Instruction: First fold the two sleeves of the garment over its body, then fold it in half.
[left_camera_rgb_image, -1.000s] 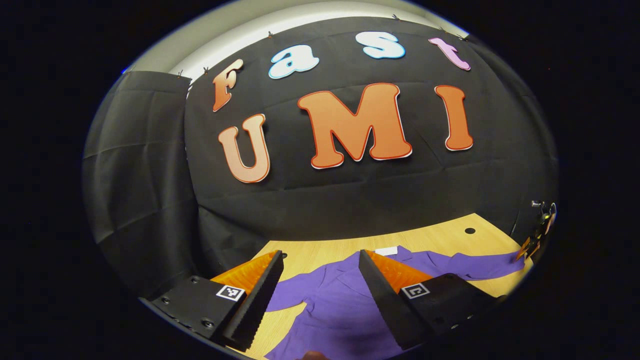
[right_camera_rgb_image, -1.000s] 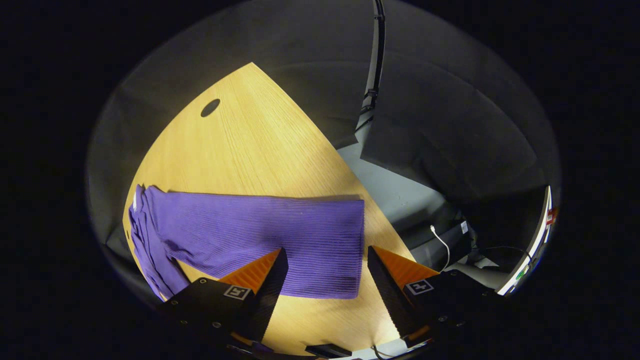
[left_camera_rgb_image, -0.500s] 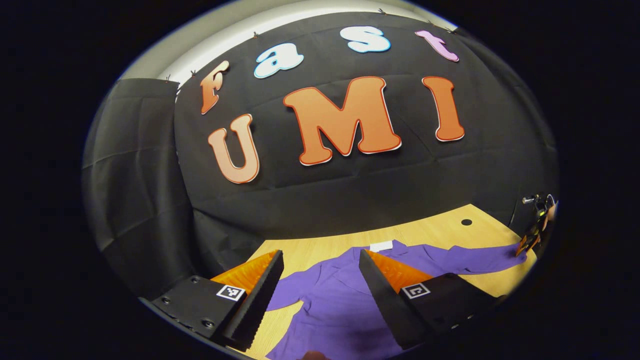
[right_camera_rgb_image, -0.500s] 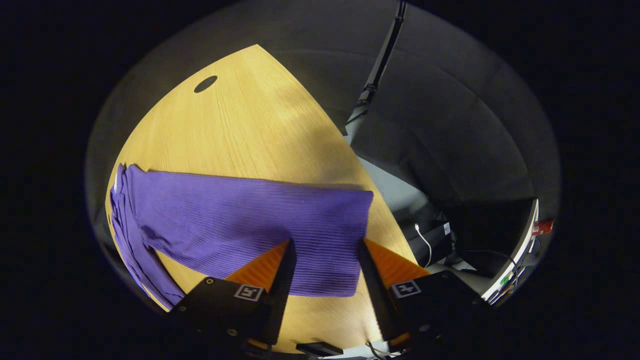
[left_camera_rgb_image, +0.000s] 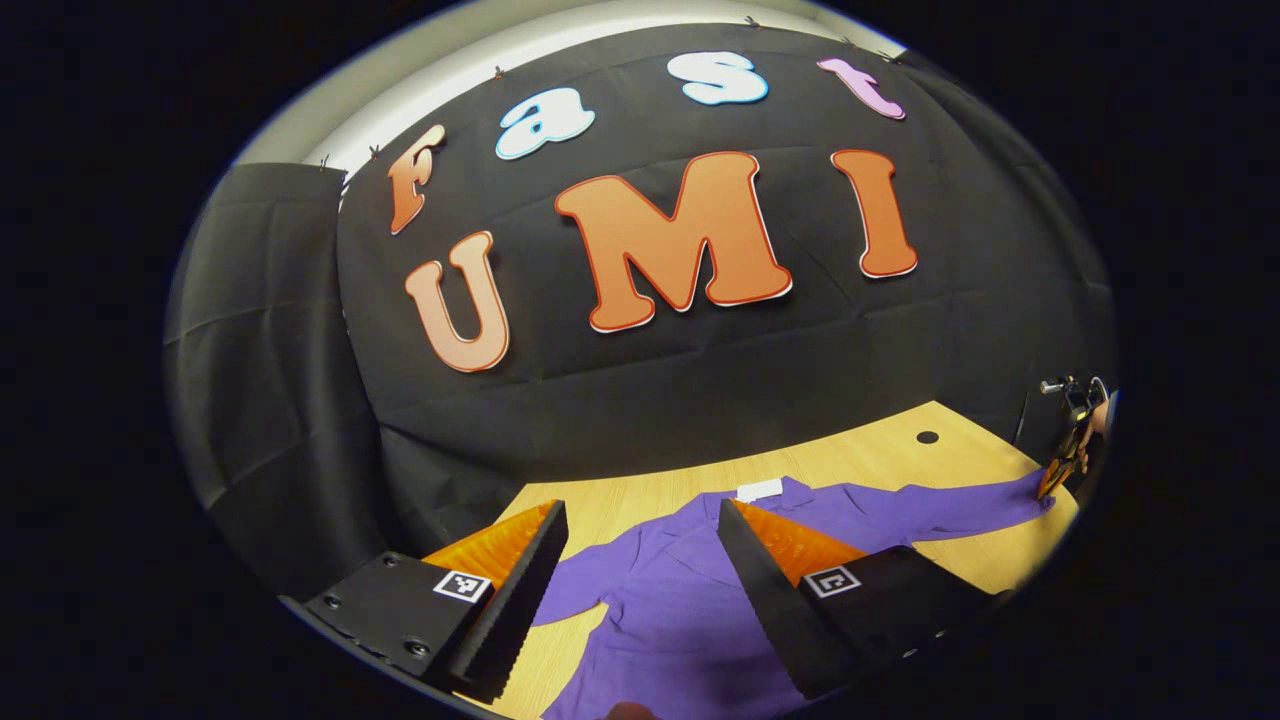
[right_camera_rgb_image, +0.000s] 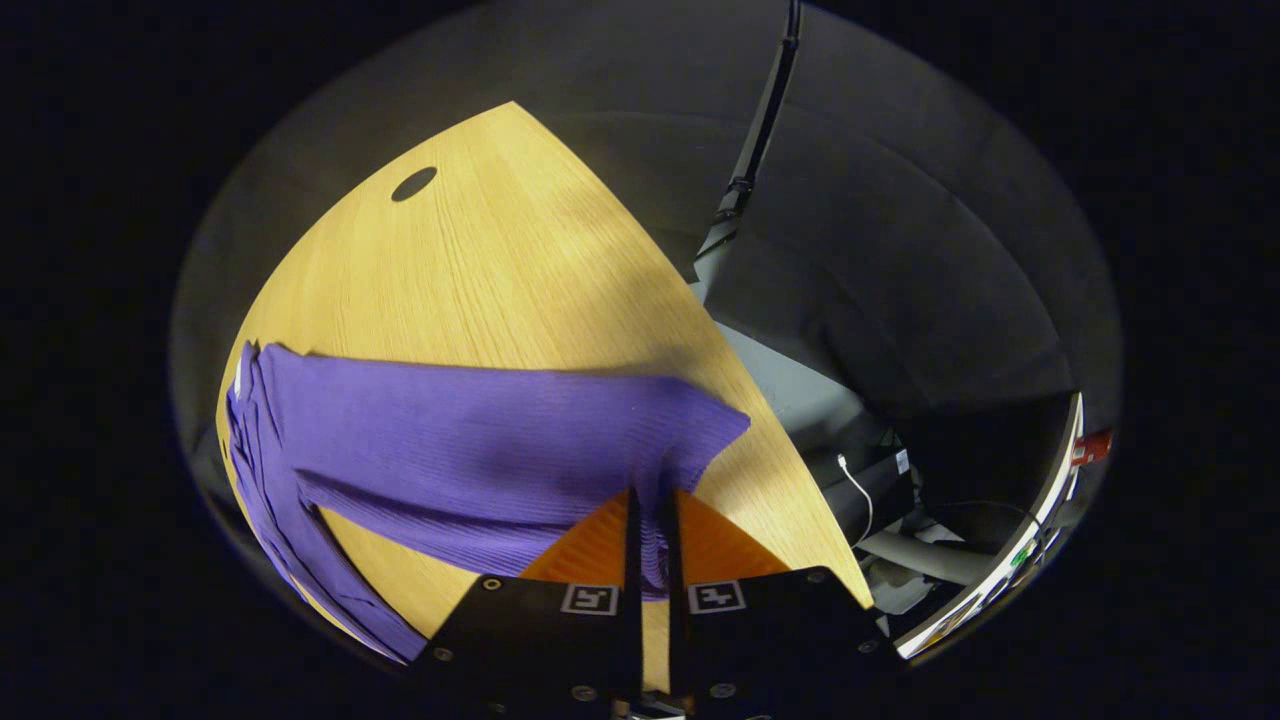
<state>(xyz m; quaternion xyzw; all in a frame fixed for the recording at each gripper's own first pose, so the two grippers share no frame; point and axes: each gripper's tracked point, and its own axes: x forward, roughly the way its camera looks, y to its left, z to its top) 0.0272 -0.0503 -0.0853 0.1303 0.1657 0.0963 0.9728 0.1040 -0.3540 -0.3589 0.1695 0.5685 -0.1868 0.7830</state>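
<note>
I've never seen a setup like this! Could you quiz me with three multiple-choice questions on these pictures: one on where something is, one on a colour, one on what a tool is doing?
1. Where does the ribbed knit garment lie?
A. On the light wooden table
B. On the floor
C. Hung on the wall

2. What colour is the garment?
A. Green
B. Purple
C. White

3. What is the right tool doing?
A. Standing wide open above the table
B. Holding a cup
C. Pinching the end of the garment's sleeve

Answers:
1. A: the left gripper view shows it spread flat on the table top.
2. B: it is purple in both views.
3. C: in the right gripper view its fingers are closed with sleeve fabric bunched between them, while the left tool is open over the garment's body.
</note>
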